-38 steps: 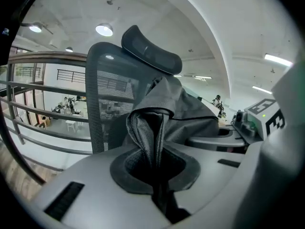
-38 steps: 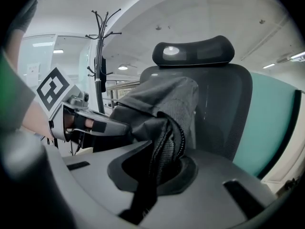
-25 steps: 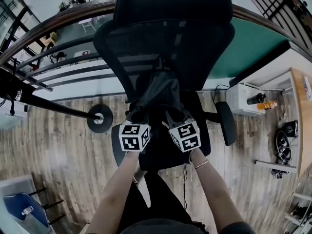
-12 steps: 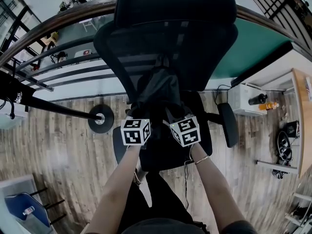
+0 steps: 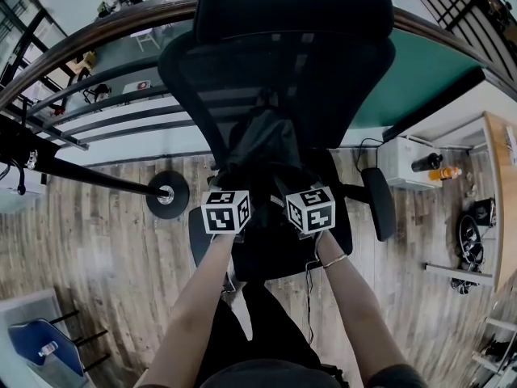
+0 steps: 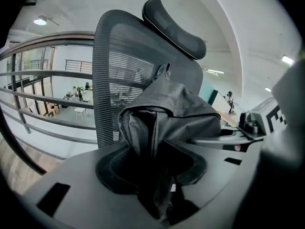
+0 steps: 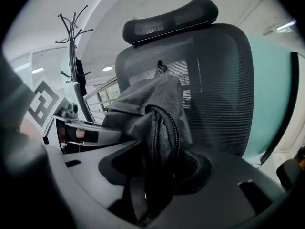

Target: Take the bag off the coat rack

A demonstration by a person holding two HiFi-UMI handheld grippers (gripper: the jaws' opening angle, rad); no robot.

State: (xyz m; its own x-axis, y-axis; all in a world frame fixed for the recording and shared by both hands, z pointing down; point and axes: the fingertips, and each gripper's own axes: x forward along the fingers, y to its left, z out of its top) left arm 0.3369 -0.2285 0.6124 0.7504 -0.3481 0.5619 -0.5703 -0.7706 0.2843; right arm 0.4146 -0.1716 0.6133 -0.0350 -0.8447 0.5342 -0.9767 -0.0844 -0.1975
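Note:
A dark grey fabric bag (image 5: 262,145) sits slumped on the seat of a black mesh office chair (image 5: 275,71) and leans on its backrest. My left gripper (image 5: 229,187) and right gripper (image 5: 297,187) are side by side at the bag's near edge. In the left gripper view a fold of the bag (image 6: 162,113) passes loosely between the jaws of the left gripper (image 6: 152,171), which are opening. In the right gripper view the bag's zippered edge (image 7: 164,132) hangs between the right gripper's (image 7: 157,173) opening jaws. The coat rack (image 7: 74,42) stands off to the left, apart from the bag.
The coat rack's round base (image 5: 167,195) rests on the wood floor left of the chair. A curved railing (image 5: 97,103) runs behind the chair. A white box with a bottle (image 5: 408,164) stands at the right, a blue chair (image 5: 40,347) at the lower left.
Both grippers have shifted slightly forward toward the chair back. The bag has settled lower on the seat. The marker cubes have tilted a little.

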